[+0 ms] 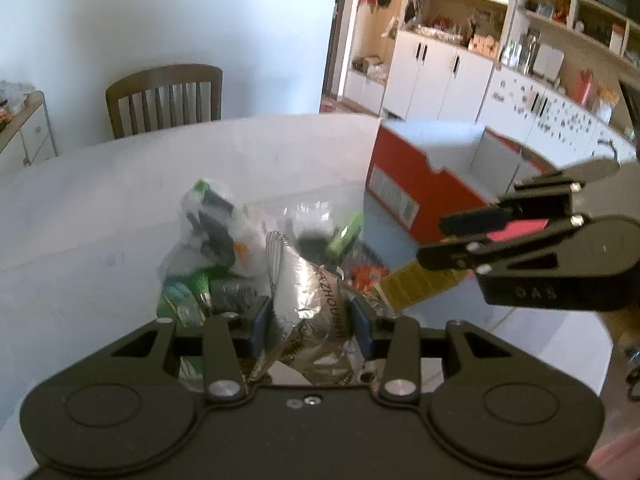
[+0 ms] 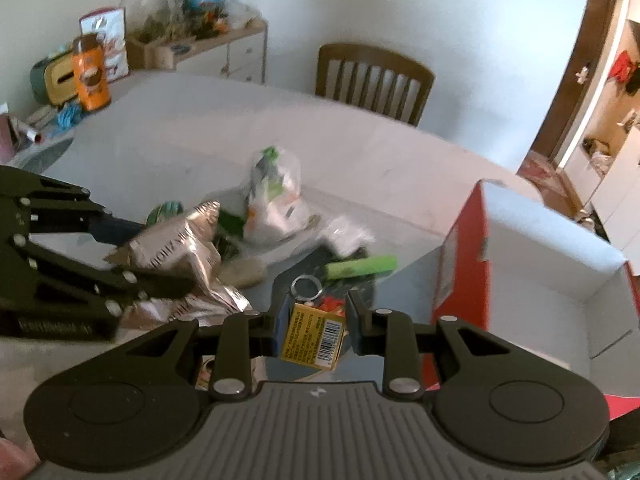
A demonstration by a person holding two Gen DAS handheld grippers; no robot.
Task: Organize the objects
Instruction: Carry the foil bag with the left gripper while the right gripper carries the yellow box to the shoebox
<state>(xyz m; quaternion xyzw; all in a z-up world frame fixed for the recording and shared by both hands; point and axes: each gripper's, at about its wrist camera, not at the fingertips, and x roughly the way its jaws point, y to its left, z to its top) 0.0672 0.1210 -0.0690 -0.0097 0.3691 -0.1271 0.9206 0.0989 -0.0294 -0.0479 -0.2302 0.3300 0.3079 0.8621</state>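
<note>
My left gripper (image 1: 311, 322) is shut on a crumpled silver foil bag (image 1: 308, 296), which fills the gap between its blue pads. The right wrist view shows that same gripper (image 2: 164, 256) clamping the foil bag (image 2: 176, 240) at the left, just above the table. My right gripper (image 2: 318, 322) is shut on a yellow packet with a barcode (image 2: 316, 332); in the left wrist view this gripper (image 1: 432, 242) holds the yellow packet (image 1: 416, 284) at the right. A red box with a white inside (image 1: 400, 176) (image 2: 464, 280) stands open to the right of the pile.
On the white table (image 2: 200, 120) lies a heap: clear bags with green packs (image 1: 208, 216) (image 2: 272, 188), a green tube (image 2: 360, 266) and a key ring (image 2: 306, 286). A wooden chair (image 2: 372, 80) stands behind the table. An orange canister (image 2: 90, 76) stands far left.
</note>
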